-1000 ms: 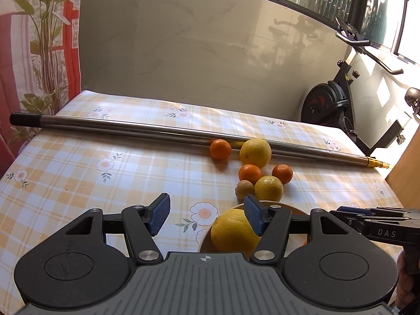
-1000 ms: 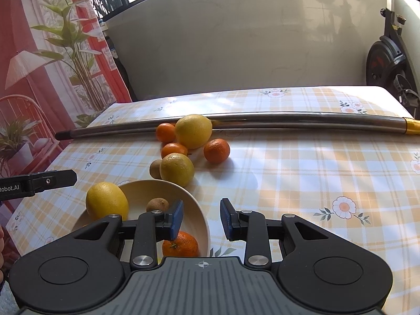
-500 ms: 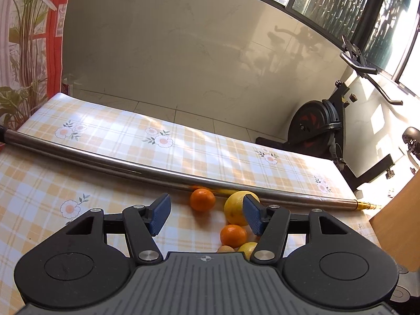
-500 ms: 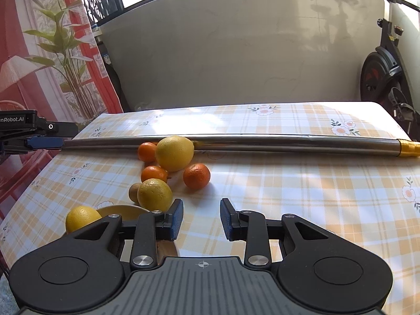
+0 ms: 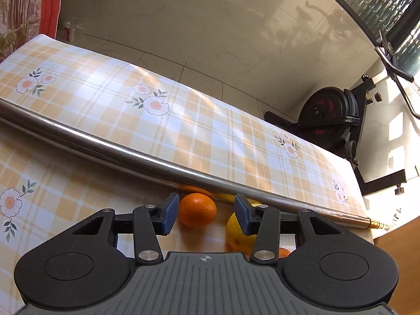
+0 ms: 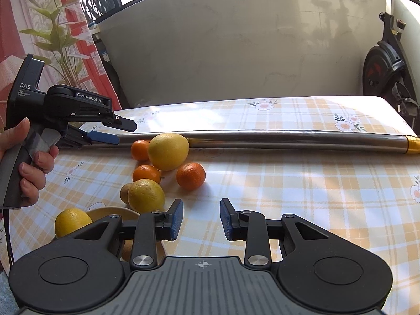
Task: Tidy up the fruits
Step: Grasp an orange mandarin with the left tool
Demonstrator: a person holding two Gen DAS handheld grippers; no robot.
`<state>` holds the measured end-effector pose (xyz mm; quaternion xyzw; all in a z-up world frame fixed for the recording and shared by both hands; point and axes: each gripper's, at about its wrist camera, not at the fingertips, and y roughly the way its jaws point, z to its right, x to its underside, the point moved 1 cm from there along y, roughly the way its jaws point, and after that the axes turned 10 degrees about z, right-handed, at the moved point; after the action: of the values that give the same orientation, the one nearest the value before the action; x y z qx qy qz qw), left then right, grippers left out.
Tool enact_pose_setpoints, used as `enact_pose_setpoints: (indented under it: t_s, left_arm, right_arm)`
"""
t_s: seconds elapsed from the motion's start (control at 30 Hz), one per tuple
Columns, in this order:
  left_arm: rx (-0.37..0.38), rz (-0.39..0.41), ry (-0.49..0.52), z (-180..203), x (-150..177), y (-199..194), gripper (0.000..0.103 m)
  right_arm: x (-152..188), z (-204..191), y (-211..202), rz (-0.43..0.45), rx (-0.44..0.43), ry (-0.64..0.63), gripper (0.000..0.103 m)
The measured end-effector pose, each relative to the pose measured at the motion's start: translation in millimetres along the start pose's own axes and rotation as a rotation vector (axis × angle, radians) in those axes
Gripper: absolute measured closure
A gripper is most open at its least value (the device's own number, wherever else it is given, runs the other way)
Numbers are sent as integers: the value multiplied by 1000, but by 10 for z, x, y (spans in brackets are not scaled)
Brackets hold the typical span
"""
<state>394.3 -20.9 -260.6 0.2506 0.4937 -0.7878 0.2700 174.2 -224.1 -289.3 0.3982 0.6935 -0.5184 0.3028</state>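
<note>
My left gripper [image 5: 206, 214] is open, its jaws either side of a small orange [image 5: 197, 209] lying by the steel pole [image 5: 110, 148]; a large lemon [image 5: 240, 232] sits behind its right finger. In the right wrist view the left gripper [image 6: 110, 131] hovers beside that orange [image 6: 140, 149] and the large lemon [image 6: 168, 151]. My right gripper [image 6: 201, 219] is open and empty above the cloth. Ahead of it lie two more oranges [image 6: 190, 176] [image 6: 146, 173], a lemon [image 6: 145, 195] and a kiwi [image 6: 125, 193]. A cream bowl [image 6: 115, 211] at lower left holds a lemon [image 6: 72, 221].
The long steel pole [image 6: 288, 137] lies across the checked tablecloth [image 6: 302, 183] behind the fruit. An exercise bike [image 5: 333, 115] stands past the table's far right end. A pale wall and a red plant curtain [image 6: 52, 34] back the table.
My left gripper moved forward and down from above the bowl to the orange by the pole. My right gripper rose and drew back slightly; the bowl slid lower in its view.
</note>
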Motion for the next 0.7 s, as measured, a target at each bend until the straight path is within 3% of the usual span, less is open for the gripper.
enact_pose_setpoints:
  t_s: [0.5,0.57,0.6,0.7]
  left_arm:
    - [-23,-35,-12,-48,143,289,55]
    - [-21,-27,-10,-57,173,302,56]
    - [-20,-23,-9,-68,175,301,62]
    - [-21,-16,-5,-83,175,265,63]
  right_arm:
    - [32,72,64,-13,14,19,73]
    - [33,87,61,-13,18,23,73]
    - [37,92,68,-14,20,25,73]
    - [50,89,80,-17,21,27,73]
